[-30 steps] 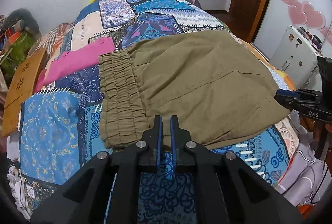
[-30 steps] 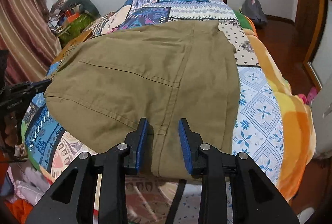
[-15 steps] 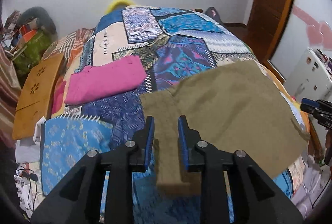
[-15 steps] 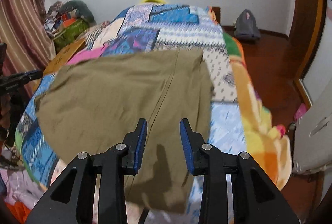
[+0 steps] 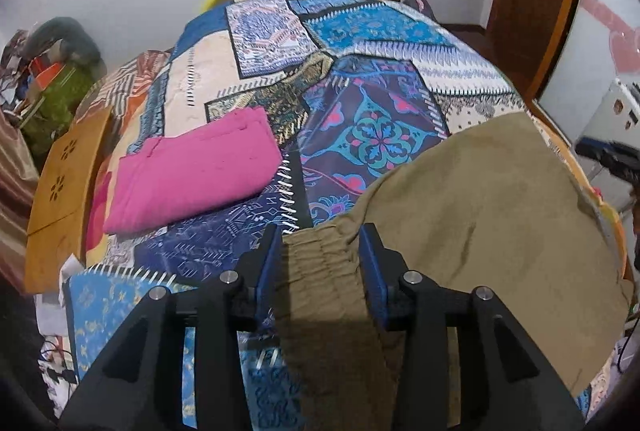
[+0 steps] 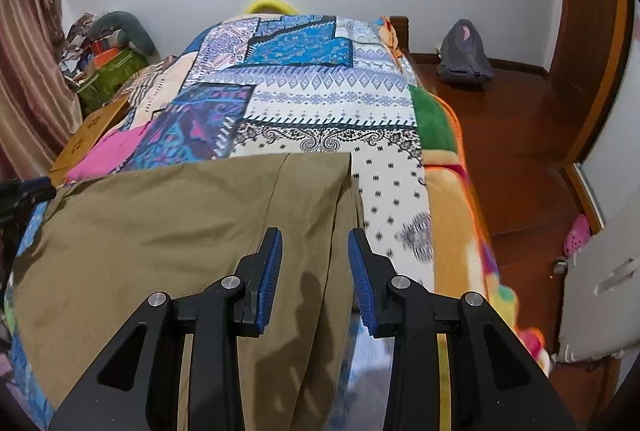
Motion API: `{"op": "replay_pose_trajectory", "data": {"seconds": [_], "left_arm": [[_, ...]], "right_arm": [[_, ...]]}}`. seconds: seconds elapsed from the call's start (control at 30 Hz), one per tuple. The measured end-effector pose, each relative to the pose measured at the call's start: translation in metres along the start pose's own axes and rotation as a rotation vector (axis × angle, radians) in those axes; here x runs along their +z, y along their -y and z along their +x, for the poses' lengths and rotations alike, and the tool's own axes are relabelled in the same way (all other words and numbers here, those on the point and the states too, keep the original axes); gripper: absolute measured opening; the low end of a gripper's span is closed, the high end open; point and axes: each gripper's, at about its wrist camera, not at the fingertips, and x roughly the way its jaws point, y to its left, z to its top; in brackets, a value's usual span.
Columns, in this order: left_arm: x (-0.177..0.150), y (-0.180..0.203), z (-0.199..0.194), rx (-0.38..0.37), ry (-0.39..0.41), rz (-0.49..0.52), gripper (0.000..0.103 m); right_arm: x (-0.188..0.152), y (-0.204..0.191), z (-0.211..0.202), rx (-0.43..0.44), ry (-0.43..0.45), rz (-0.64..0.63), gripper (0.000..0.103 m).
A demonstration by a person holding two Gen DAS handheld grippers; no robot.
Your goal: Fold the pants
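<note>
The olive-green pants [image 5: 492, 215] lie folded across the near end of the bed, and also show in the right wrist view [image 6: 168, 223]. My left gripper [image 5: 320, 267] is open, its blue pads either side of the gathered elastic waistband [image 5: 320, 263] at the pants' left end. My right gripper [image 6: 314, 271] is open over the pants' right end, near the seam and the fabric's right edge. Neither gripper holds cloth.
A folded pink garment [image 5: 192, 179] lies on the patchwork bedspread [image 5: 372, 43] at the left. A wooden board [image 5: 60, 187] leans by the bed's left side. A grey bag [image 6: 464, 51] sits on the wooden floor right of the bed. A white cabinet [image 6: 600, 295] stands near right.
Both grippers rose and drew back toward the bed's near end. The left gripper opened from nearly shut to wide. The pants now lie nearer, with more bedspread showing beyond them.
</note>
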Motion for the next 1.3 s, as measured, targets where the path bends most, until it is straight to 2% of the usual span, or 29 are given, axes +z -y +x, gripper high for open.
{"op": "replay_pose_trajectory", "data": {"seconds": [0.27,0.53,0.57,0.67,0.87,0.97,1.07,1.1,1.17,1.23,1.3], "left_arm": [[0.003,-0.001,0.028,0.013,-0.043,-0.007,0.044],[-0.004,-0.004,0.040,0.029,-0.047,-0.024,0.050],[-0.005,-0.004,0.041,0.034,-0.046,-0.024,0.051],[-0.005,-0.005,0.043,0.041,-0.044,-0.031,0.056],[-0.006,-0.017,0.046,0.027,-0.055,-0.097,0.068],[-0.005,-0.021,0.045,0.026,-0.070,-0.110,0.068],[0.001,-0.020,0.034,0.052,-0.064,-0.086,0.068],[0.003,-0.019,0.029,0.063,-0.056,-0.080,0.068],[0.008,-0.016,0.014,0.087,-0.022,-0.060,0.068],[0.012,-0.012,-0.001,0.094,0.020,-0.048,0.068],[0.016,-0.006,-0.017,0.047,0.049,-0.052,0.068]], "right_arm": [[0.018,0.011,0.059,0.027,-0.074,-0.014,0.032],[0.016,0.013,0.089,0.065,-0.126,-0.022,0.033],[0.016,0.013,0.089,0.066,-0.123,-0.027,0.032],[0.015,0.010,0.088,0.043,-0.128,-0.062,0.010],[0.016,0.004,0.076,-0.049,-0.053,-0.121,0.006],[0.020,0.002,0.075,-0.077,-0.067,-0.133,0.006],[0.026,-0.002,0.071,-0.124,-0.093,-0.156,0.009],[0.027,-0.002,0.068,-0.125,-0.093,-0.147,0.013],[0.031,-0.005,0.054,-0.125,-0.063,-0.122,0.014],[0.033,-0.015,0.036,-0.083,-0.028,-0.120,0.022],[0.033,-0.029,0.019,-0.036,0.014,-0.130,0.037]]}}
